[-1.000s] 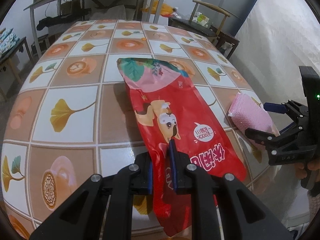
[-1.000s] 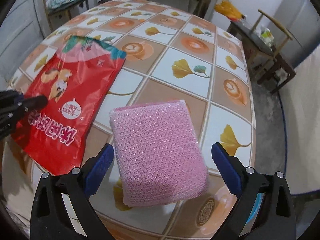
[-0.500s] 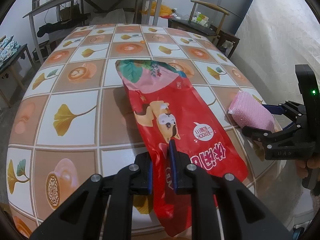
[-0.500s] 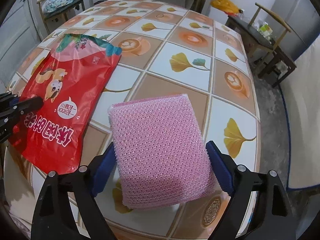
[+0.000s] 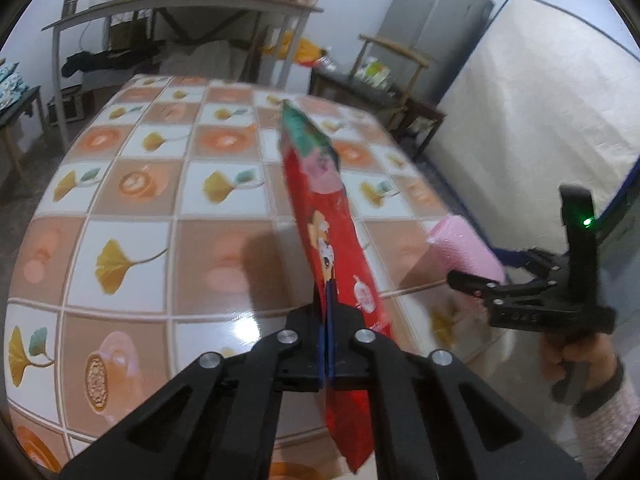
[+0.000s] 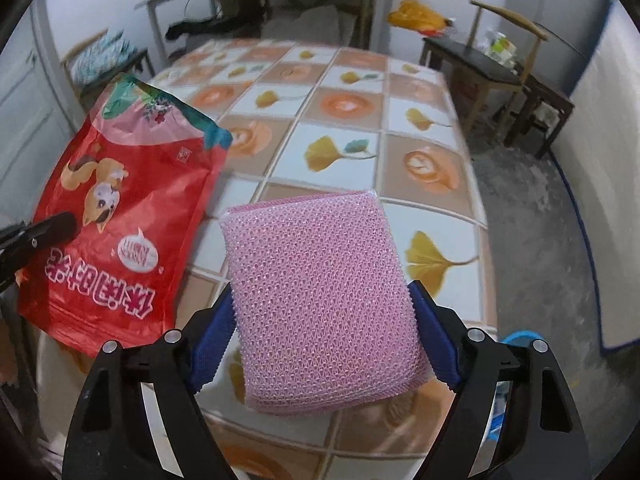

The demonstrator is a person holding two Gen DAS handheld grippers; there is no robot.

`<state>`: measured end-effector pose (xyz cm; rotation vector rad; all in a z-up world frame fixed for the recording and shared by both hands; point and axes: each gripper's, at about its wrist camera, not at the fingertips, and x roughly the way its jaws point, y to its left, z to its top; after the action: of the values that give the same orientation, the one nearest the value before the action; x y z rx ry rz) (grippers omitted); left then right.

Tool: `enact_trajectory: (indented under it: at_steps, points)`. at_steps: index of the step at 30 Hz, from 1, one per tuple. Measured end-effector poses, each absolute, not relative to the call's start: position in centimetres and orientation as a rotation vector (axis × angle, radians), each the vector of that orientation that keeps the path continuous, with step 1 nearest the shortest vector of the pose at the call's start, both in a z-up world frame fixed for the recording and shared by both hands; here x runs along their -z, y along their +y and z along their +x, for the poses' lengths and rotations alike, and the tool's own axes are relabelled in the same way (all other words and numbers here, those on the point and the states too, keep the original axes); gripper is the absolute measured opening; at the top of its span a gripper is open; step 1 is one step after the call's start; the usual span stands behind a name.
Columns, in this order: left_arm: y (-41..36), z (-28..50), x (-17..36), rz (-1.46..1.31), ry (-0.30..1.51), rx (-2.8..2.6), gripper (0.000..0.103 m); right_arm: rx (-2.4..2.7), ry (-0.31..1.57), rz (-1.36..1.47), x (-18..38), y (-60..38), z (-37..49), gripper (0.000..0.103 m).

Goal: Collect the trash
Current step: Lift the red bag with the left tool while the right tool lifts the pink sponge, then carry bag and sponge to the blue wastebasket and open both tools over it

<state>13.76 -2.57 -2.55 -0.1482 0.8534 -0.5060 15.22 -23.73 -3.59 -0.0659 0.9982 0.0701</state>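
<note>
My left gripper (image 5: pixel 326 320) is shut on a red snack bag (image 5: pixel 324 216) with a cartoon squirrel and holds it edge-on, lifted above the tiled table (image 5: pixel 160 240). The bag also shows in the right wrist view (image 6: pixel 120 216), hanging above the table's left side. My right gripper (image 6: pixel 320 332) is shut on a pink mesh scouring pad (image 6: pixel 320 300), its blue pads pressed against both sides, and holds it raised off the table. In the left wrist view the pad (image 5: pixel 464 248) and the right gripper (image 5: pixel 500 280) are at the right table edge.
The table (image 6: pixel 360 136) has a glossy leaf-and-coffee patterned cloth. A wooden chair (image 6: pixel 508 64) and dark side table stand at the far right. A metal shelf (image 5: pixel 180 8), a grey fridge (image 5: pixel 436 28) and a white mattress (image 5: pixel 540 112) line the room.
The right gripper closed on the pink pad and lifted it. The left gripper raised the red bag off the table and turned it on edge.
</note>
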Motion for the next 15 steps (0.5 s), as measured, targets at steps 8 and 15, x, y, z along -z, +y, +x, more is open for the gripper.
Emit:
enact_trajectory:
  at_steps: [8,15]
  points:
    - [-7.0,13.1,-2.2,-0.165,0.782,0.688,0.0,0.048,0.874,0.101,-0.3,-30.4,10.4,0.078]
    - [-16.6,13.0,-5.4,-0.115,0.761,0.93,0.0,0.329,0.782,0.267,-1.9,-40.9,2.7,0.078]
